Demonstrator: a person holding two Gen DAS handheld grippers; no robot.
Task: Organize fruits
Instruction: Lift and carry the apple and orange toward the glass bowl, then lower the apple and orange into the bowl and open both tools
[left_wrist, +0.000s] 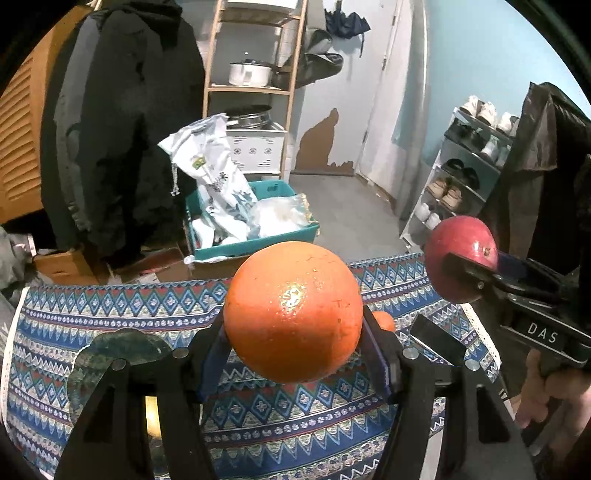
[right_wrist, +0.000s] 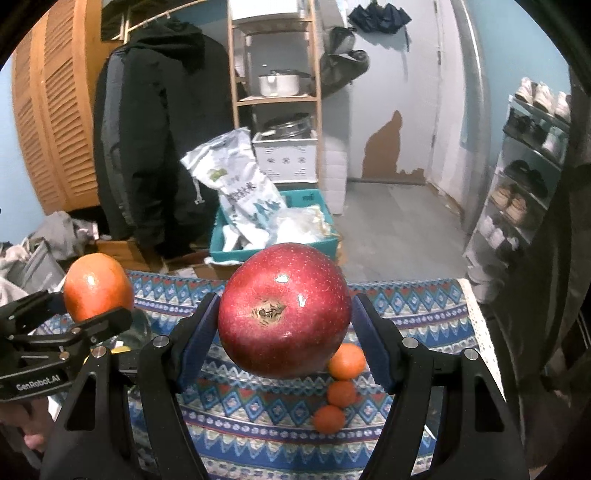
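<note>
A large orange (left_wrist: 291, 310) is clamped between the blue pads of my left gripper (left_wrist: 295, 332), held up above the patterned tablecloth (left_wrist: 110, 306). My right gripper (right_wrist: 286, 317) is shut on a red apple (right_wrist: 284, 310), blossom end facing the camera, also lifted off the table. In the left wrist view the apple (left_wrist: 458, 251) and right gripper (left_wrist: 461, 266) hang at the right; the right wrist view has the orange (right_wrist: 98, 286) and left gripper (right_wrist: 96, 314) at the left. Three small tangerines (right_wrist: 341, 393) lie in a row on the cloth below the apple.
A dark green plate (left_wrist: 122, 347) sits on the cloth at the left, and a black flat object (left_wrist: 436, 336) at the right. Beyond the table's far edge are a teal crate (left_wrist: 255, 243) with bags, a hanging black coat (left_wrist: 122, 129), wooden shelves (left_wrist: 251, 88) and a shoe rack (left_wrist: 461, 173).
</note>
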